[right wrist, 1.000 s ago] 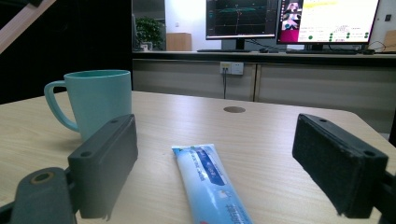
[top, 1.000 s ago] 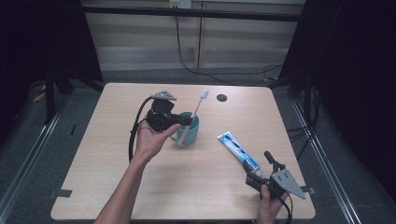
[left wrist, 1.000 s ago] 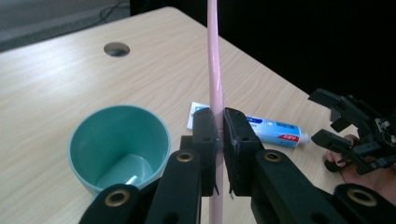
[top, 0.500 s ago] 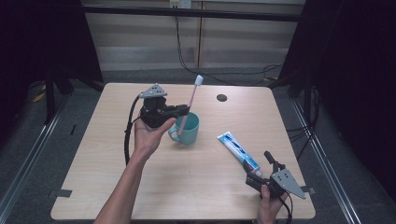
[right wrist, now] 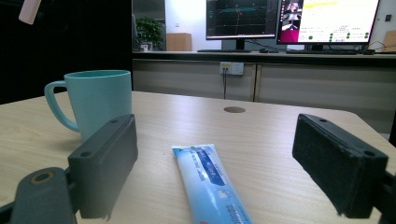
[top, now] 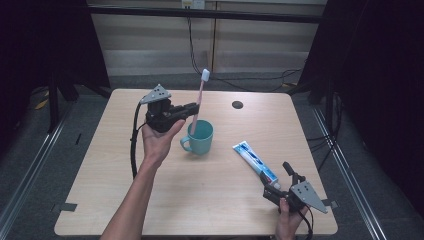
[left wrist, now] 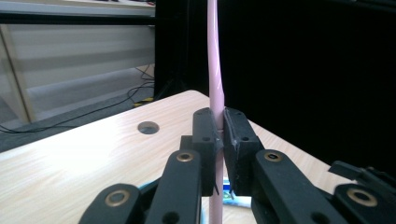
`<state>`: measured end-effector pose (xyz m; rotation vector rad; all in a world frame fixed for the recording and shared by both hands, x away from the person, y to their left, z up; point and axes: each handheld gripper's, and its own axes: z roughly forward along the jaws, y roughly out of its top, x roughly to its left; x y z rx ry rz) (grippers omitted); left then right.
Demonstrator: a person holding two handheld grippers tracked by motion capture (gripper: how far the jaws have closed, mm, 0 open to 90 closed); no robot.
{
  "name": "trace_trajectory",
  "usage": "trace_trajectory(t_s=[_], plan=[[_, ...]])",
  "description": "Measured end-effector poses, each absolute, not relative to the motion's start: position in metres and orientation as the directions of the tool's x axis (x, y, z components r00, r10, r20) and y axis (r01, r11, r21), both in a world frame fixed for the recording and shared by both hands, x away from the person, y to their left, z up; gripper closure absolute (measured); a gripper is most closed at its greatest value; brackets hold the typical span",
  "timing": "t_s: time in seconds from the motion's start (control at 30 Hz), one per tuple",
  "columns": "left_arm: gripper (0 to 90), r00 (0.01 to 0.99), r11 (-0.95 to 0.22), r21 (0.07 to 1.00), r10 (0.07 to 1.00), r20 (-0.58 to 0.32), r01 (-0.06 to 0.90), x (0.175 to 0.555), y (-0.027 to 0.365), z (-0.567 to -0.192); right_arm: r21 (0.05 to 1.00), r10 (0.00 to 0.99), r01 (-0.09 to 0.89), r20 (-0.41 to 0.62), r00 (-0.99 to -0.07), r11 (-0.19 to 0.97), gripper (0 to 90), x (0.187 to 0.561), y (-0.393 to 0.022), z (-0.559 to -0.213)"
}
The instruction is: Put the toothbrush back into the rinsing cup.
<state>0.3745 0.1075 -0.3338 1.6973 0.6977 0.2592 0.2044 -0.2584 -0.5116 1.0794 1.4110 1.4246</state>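
My left gripper (top: 194, 109) is shut on the shaft of a pink toothbrush (top: 200, 95) with a white head. It holds the brush nearly upright above a teal mug (top: 201, 137). In the left gripper view the pads (left wrist: 205, 135) pinch the pink shaft (left wrist: 215, 70). The brush's lower end (right wrist: 29, 10) hangs clear above the mug (right wrist: 95, 100). My right gripper (top: 278, 181) rests open near the table's front right corner. Its jaws stand wide apart on either side of the near end of a blue-and-white toothpaste tube (top: 256, 161), (right wrist: 210, 182), apart from it.
A round hole (top: 237, 105) sits in the wooden table (top: 200, 200) behind the mug. Dark frames and curtains stand at both sides, and cables lie on the floor beyond the far edge. Monitors (right wrist: 289, 18) glow far behind.
The left gripper has raised the toothbrush out of the mug and turned it more upright. The right gripper, mug and toothpaste have stayed put.
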Motion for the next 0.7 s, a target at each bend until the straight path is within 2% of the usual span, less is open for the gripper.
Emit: trace_trajectory(t_s=[0.37,0.7], plan=[[84.3,0.762,-0.082,0.947,0.618,-0.196,0.31,0.387,0.112,-0.336,1.0,0.96,0.01,0.019,-0.279,-0.017,13.5,0.204,-0.258,-0.512],[84.2,0.738,-0.051,0.938,0.633,-0.234,0.342,0.403,0.111,-0.354,1.0,0.96,0.011,0.018,-0.28,-0.016,13.5,0.204,-0.258,-0.511]])
